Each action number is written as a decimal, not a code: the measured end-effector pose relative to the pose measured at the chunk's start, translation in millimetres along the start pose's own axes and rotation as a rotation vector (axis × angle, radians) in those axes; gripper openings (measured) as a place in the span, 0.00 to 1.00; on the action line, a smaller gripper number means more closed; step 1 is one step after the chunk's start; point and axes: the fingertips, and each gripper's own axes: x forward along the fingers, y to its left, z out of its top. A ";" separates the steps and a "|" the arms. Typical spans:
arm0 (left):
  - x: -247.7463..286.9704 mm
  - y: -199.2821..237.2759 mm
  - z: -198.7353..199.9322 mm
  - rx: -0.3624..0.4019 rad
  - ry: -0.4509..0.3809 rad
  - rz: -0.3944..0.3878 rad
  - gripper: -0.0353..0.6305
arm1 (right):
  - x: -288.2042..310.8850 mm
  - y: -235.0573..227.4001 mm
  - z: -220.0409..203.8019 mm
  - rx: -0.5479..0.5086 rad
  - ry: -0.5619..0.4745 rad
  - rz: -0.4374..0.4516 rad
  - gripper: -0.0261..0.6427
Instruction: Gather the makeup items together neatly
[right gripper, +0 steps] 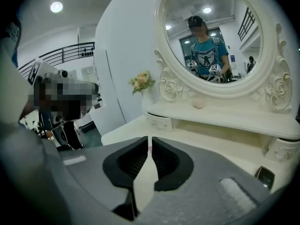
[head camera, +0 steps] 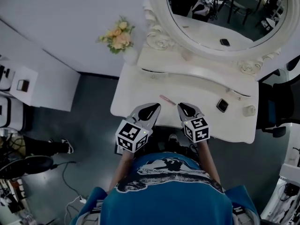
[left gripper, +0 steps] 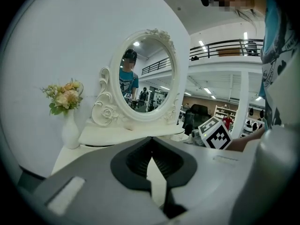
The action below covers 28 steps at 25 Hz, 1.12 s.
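White vanity table (head camera: pixel 136 86) below an oval mirror (head camera: pixel 243 27): the left gripper (head camera: pixel 157 106) is pinched closed and empty. The right gripper (head camera: pixel 181 107), a sliver apart, likely lines up on the slim pink makeup stick (head camera: pixel 167 100) at twelve o'clock. A black square compact (head camera: pixel 222 105) lies apart at three o'clock.

No legible text, brand, number or sign visible in any view.

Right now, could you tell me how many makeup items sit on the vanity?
4: a pink stick near the front, a dark compact right of it, a pale jar by the right end, a pinkish puff on the mirror shelf. More may be hidden.
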 end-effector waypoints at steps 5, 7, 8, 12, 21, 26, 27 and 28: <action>-1.2 31.5 9.7 0.014 -0.003 -0.047 0.07 | 40.2 -1.5 -21.5 -0.019 0.113 -0.046 0.15; -1.2 43.0 11.9 0.020 0.001 -0.067 0.07 | 54.6 -2.9 -32.5 -0.014 0.158 -0.070 0.17; -1.1 48.5 12.5 0.023 0.004 -0.077 0.07 | 61.3 -4.2 -37.6 -0.011 0.177 -0.085 0.18; 0.7 68.6 13.3 0.031 0.018 -0.121 0.07 | 88.2 -14.4 -58.8 -0.010 0.245 -0.156 0.23; 8.7 83.8 17.2 0.061 0.040 -0.233 0.07 | 101.7 -27.0 -92.3 0.003 0.393 -0.301 0.25; 9.6 87.7 15.6 0.079 0.054 -0.274 0.07 | 98.4 -32.3 -98.1 0.069 0.378 -0.393 0.12; 9.5 88.1 15.6 0.082 0.055 -0.280 0.07 | 96.0 -34.0 -99.3 0.092 0.376 -0.421 0.10; 9.4 88.3 15.5 0.084 0.057 -0.287 0.07 | 93.2 -35.8 -100.7 0.126 0.372 -0.450 0.09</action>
